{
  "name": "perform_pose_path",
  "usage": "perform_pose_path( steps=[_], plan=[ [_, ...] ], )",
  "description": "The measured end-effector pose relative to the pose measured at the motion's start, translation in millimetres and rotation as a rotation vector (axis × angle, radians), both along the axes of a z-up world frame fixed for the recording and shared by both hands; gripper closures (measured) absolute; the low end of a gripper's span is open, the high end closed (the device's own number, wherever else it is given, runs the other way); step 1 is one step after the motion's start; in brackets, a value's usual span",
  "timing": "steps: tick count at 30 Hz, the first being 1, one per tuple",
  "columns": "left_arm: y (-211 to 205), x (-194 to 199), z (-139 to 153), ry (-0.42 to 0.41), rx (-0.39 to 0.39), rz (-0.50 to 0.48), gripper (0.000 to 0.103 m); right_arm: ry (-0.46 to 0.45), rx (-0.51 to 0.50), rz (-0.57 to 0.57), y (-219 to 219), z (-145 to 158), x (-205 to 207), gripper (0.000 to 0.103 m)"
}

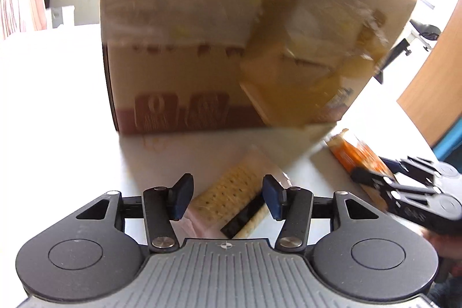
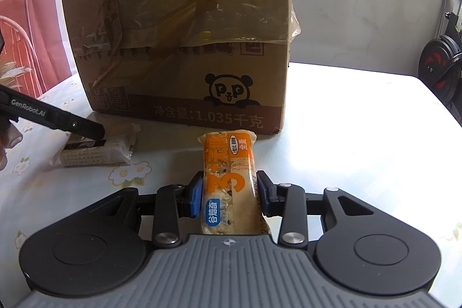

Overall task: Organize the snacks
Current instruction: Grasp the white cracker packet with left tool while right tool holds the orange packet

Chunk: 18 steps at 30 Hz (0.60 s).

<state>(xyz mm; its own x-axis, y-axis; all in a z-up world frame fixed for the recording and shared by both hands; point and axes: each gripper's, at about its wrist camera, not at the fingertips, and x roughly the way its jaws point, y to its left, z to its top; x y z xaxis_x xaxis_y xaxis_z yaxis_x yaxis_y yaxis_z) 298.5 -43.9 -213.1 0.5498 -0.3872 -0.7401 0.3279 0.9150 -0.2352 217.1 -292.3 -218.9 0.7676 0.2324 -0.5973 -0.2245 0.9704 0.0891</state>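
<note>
A floral tablecloth (image 2: 86, 181) carries a taped cardboard box (image 2: 184, 48). Before it, left, lies a cracker pack (image 2: 95, 153); the left gripper (image 1: 226, 197) angles down over it, fingers spread. The right gripper (image 2: 229, 194) pinches an orange snack bar (image 2: 229, 181).

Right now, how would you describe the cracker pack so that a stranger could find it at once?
Start at the big cardboard box standing on the flowered tablecloth. Two snacks lie in front of it; the cracker pack is the one under the open left claw. It is pale with a black label, while the orange bar sits clamped in the right claw.
</note>
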Motion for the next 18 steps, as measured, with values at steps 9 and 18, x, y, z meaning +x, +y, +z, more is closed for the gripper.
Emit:
perform_pose_path(
  steps=[9, 18],
  plan=[
    [-33, -24, -6, -0.027, 0.081, -0.047, 0.044, -0.002, -0.009, 0.010, 2, 0, -1, 0.064],
    [-53, -21, -9, -0.099, 0.158, -0.010, 0.047, 0.003, -0.011, 0.013, 3, 0, 0, 0.064]
  ],
)
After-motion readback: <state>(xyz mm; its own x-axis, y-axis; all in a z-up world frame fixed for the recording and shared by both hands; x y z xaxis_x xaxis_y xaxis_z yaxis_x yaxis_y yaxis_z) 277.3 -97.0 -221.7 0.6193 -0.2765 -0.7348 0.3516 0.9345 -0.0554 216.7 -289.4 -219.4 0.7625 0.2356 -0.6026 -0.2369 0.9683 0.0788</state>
